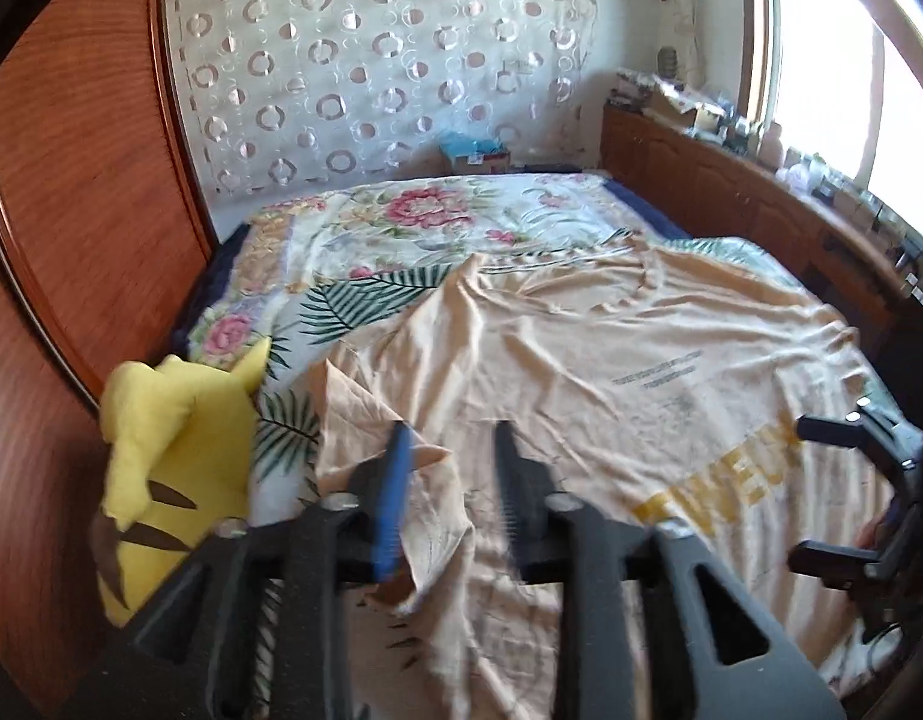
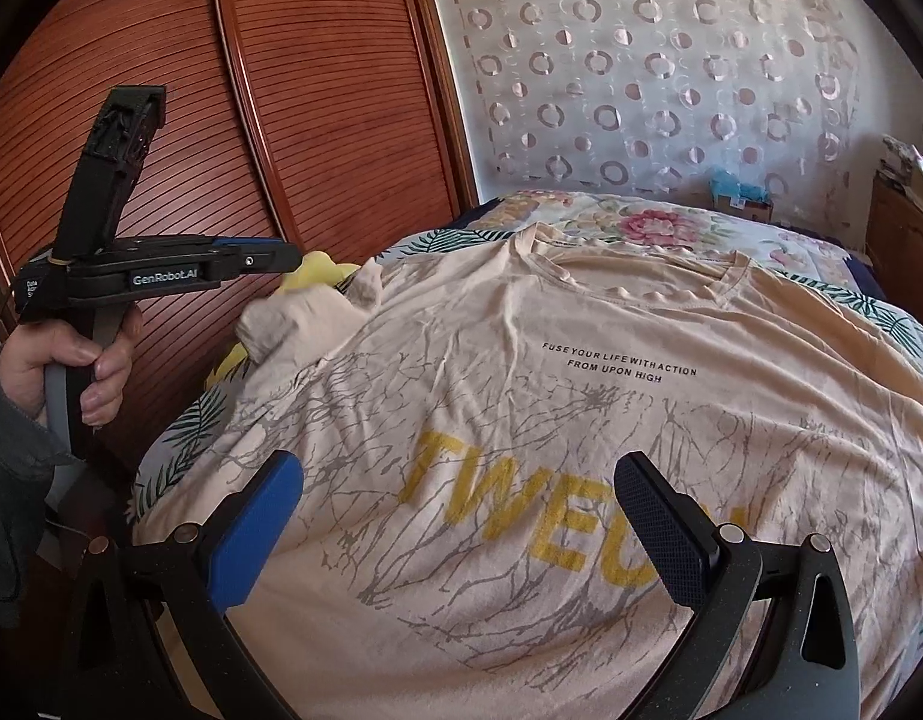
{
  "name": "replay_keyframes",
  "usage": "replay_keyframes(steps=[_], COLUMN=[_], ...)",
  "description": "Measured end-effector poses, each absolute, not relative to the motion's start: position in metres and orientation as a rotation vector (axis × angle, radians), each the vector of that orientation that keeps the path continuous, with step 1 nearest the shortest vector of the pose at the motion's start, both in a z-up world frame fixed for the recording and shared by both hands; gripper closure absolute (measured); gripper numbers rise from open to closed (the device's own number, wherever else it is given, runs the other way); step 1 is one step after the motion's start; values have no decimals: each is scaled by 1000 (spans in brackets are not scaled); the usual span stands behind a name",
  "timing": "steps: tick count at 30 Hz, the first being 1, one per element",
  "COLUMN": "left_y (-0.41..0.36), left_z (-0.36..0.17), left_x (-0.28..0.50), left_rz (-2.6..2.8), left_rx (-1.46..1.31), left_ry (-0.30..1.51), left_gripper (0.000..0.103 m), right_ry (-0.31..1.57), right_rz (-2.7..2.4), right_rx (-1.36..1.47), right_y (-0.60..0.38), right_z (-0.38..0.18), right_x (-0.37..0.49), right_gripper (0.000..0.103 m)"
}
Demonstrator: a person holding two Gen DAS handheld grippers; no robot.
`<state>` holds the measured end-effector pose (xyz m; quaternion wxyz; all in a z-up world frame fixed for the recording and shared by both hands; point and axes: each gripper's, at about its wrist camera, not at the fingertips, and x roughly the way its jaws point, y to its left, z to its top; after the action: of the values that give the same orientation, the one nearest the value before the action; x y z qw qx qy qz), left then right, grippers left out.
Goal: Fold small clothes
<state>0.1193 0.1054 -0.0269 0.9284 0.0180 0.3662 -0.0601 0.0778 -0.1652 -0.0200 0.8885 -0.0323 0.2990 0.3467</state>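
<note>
A peach T-shirt (image 2: 551,396) with yellow letters and small black print lies face up on the floral bed, neck towards the far wall. It also shows in the left wrist view (image 1: 611,360). Its left sleeve (image 1: 377,420) is crumpled at the bed's left edge. My left gripper (image 1: 449,468) hovers above that sleeve with its jaws apart and nothing between them; it shows from the side in the right wrist view (image 2: 281,258). My right gripper (image 2: 458,516) is wide open above the shirt's lower front, and appears in the left wrist view (image 1: 821,492).
A yellow plush toy (image 1: 173,456) sits at the bed's left edge against the wooden wardrobe (image 2: 251,120). A blue-topped box (image 1: 476,153) stands at the bed's far end by the curtain. A cluttered wooden cabinet (image 1: 731,180) runs along the right under the window.
</note>
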Motion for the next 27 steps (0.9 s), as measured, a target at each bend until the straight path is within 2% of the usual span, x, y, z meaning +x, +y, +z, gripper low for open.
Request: replay_keyframes(steps=[1,3,8,9,11,15,18,24,27], left_y=[110,118,146,153,162,177,185,196,199], left_z=[-26,-28,-36,-37,-39,-41,-40,-37,-36], left_x=[116,110,85,77,67,49,35,17,9], left_rz=[-121,-98,-74,-69,-53,-17,-3,33,48], left_rx=[21,12,-77,-99,-119,-146,-162,-166,-147], left_ry=[747,749,729,722,717,695,666,630,625], left_gripper=[53,49,25,23,22,21,19,18,18], right_ry=[621,622,612,612,606,577,563,566,611], right_rz=[720,722,741,749,761,808,851,965,1019], right_rx=[-67,-68,-72,-79,-102,-160,-199,-262,-272], right_y=[-166,-164,-157,-153,-145,-123,-101,-32,3], right_z=[-20,-20,-19,-18,-17,-11,-6,-2,-11], right_x=[78,78,81,82,85,93,103,128,145], right_gripper=[0,0,1,3,4,14,29,35,44])
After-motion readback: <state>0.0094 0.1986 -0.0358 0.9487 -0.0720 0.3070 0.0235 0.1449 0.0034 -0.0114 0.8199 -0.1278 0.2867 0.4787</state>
